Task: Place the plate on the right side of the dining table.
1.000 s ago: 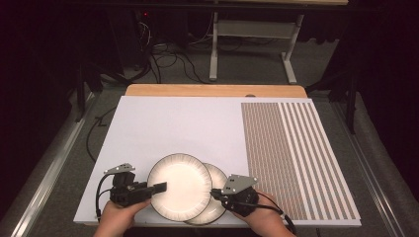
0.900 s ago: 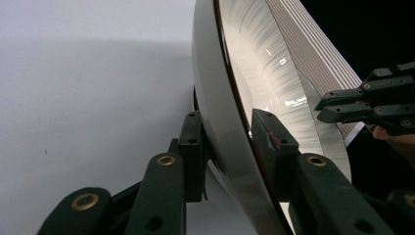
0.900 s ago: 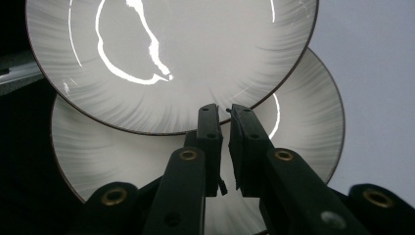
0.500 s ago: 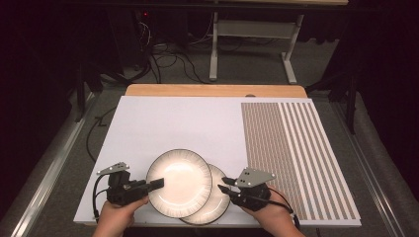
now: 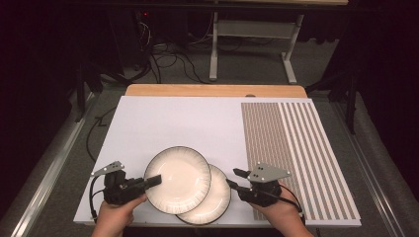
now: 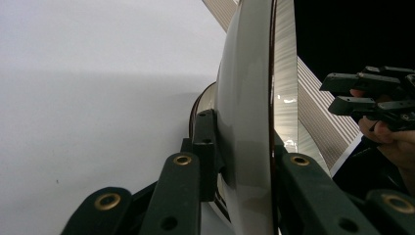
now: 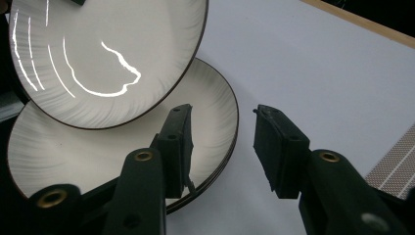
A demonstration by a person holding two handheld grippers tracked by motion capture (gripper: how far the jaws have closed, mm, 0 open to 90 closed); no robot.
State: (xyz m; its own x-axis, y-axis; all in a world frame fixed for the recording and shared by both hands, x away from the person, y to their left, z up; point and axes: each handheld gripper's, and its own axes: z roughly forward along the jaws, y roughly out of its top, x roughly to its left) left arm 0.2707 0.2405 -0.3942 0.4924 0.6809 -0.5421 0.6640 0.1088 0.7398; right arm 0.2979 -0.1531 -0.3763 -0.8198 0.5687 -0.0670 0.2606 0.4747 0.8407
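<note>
Left claw (image 5: 154, 180): clamped on the near rim of the upper plate (image 5: 179, 179), jaws just closing further.
Right claw (image 5: 236, 178): jaws just opening, empty, beside the lower plates (image 7: 98, 156).
Risk: rim grip may slip; upper plate would drop onto the worktop (image 5: 168, 123).

No text, label, brand, number or sign can be read anywhere.

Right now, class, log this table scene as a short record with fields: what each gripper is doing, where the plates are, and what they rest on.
left gripper: shut on the rim of the upper white dark-rimmed plate, lifted
right gripper: open, jaws just opening, nothing between them
lower matching plate: flat, partly under the upper one
surface: white board
</note>
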